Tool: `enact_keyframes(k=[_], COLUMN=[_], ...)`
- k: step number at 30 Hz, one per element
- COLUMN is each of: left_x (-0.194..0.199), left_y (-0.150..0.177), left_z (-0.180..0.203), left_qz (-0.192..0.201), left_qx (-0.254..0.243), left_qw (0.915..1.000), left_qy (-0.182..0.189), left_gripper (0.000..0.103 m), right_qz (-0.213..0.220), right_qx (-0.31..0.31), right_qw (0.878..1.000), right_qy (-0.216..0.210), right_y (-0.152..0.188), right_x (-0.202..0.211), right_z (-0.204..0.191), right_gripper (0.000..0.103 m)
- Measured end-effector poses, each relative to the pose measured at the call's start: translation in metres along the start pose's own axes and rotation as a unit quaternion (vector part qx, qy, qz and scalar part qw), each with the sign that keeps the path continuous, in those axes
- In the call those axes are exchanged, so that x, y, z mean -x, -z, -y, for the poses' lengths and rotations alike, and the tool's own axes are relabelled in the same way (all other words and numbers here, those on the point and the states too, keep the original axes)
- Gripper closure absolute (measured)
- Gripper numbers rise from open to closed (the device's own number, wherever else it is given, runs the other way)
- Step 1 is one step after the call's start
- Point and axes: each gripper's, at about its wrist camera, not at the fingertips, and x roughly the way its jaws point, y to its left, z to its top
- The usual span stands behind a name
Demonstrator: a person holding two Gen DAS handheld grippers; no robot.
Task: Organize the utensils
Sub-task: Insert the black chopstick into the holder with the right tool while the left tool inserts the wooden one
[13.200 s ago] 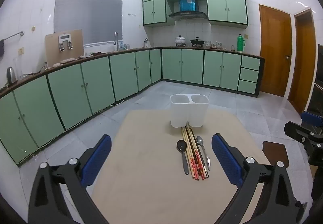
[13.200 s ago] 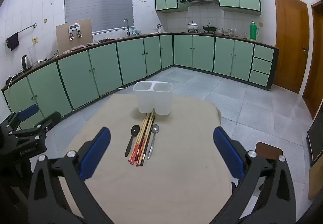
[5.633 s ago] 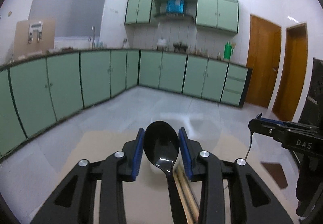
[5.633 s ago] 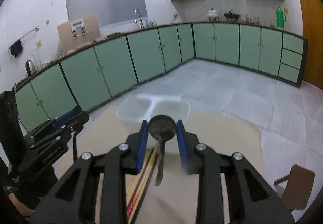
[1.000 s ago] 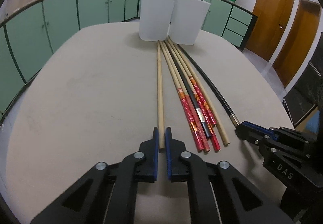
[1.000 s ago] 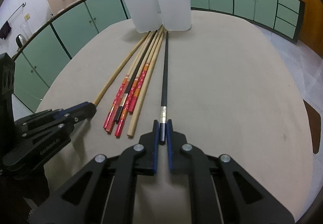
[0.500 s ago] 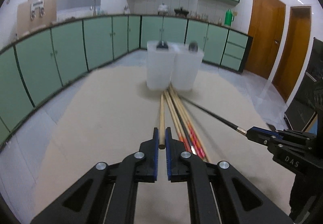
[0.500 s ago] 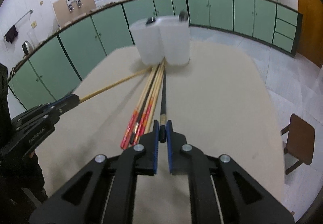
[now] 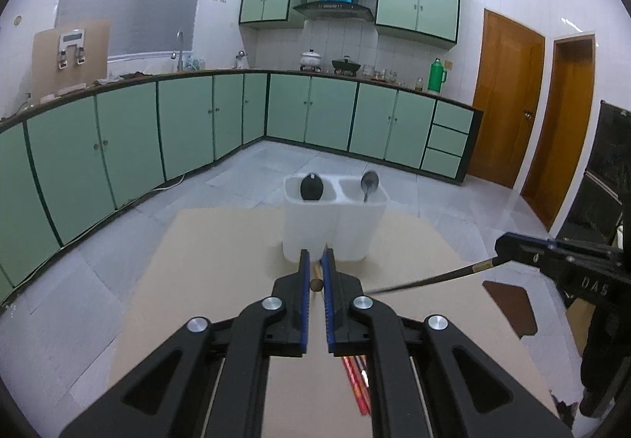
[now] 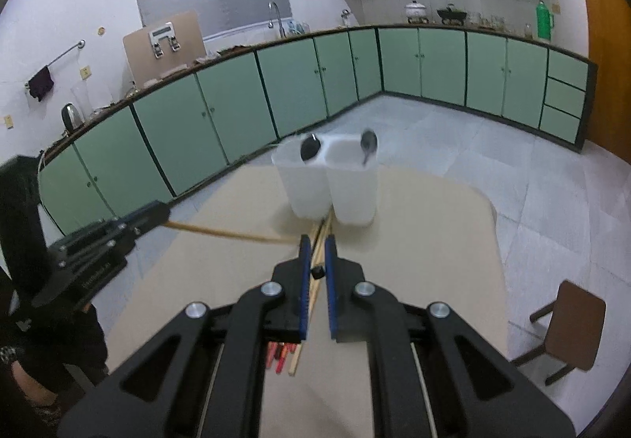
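Observation:
My left gripper (image 9: 315, 254) is shut on the near end of a plain wooden chopstick (image 9: 315, 284), raised above the beige table (image 9: 221, 280). In the right wrist view that wooden chopstick (image 10: 228, 233) slants from the left gripper (image 10: 161, 211) down toward the pile. My right gripper (image 10: 316, 241) is shut on a black chopstick (image 10: 317, 272), which also shows as a dark rod, the black chopstick (image 9: 434, 278), held by the right gripper (image 9: 501, 245). The white two-compartment holder (image 9: 333, 225) stands ahead, with a black spoon (image 9: 311, 187) in its left cup and a silver spoon (image 9: 369, 183) in its right.
Several red and wooden chopsticks (image 10: 282, 353) lie on the table below the grippers, pointing at the holder (image 10: 331, 185). A brown chair (image 10: 568, 323) stands off the table's right edge. Green cabinets (image 9: 189, 130) line the far walls. A person's dark sleeve (image 10: 23, 241) is at left.
Both grippers have risen from the table, each lifting its chopstick's near end off the pile. The views now tilt up toward the holder and kitchen.

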Motion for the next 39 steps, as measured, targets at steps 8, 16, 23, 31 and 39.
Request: enact_keyframes(k=[8,16,23,31,39], left_x=[-0.006,0.001,0.011,0.005,-0.019], left_y=[-0.036,-0.060,-0.096,-0.155,-0.201], left_z=[-0.006,-0.008,-0.007,-0.007,0.006], left_qz=[0.011,0.026,0.069,0.124,0.169], left_qx=[0.001,0.007,0.000,-0.009,-0.027], left_qw=[0.9998,0.9986,0.9965,0.9915,0.9850], left_qy=[0.016,0.044,0.046,0.037,0.022], left_gripper=[0.097,0.097,0.097,0.097,0.097], right_qz=[-0.002,0.008,0.046,0.089,0.122], right_qx=[0.038,0.041,0.051,0.053,0.032], right_qw=[0.999,0.999,0.997,0.995,0.992], right_qy=[-0.007,-0.024,-0.024,-0.009,0.002], right_y=[-0.052,-0.087,-0.129,-0.182,-0.228], right_x=[0.003,0.018,0.029,0.029,0.006], right_z=[-0.004,0.002,-0.001,0.005,0.024], right_gripper=[0.097,0.098,0.098,0.098,0.098])
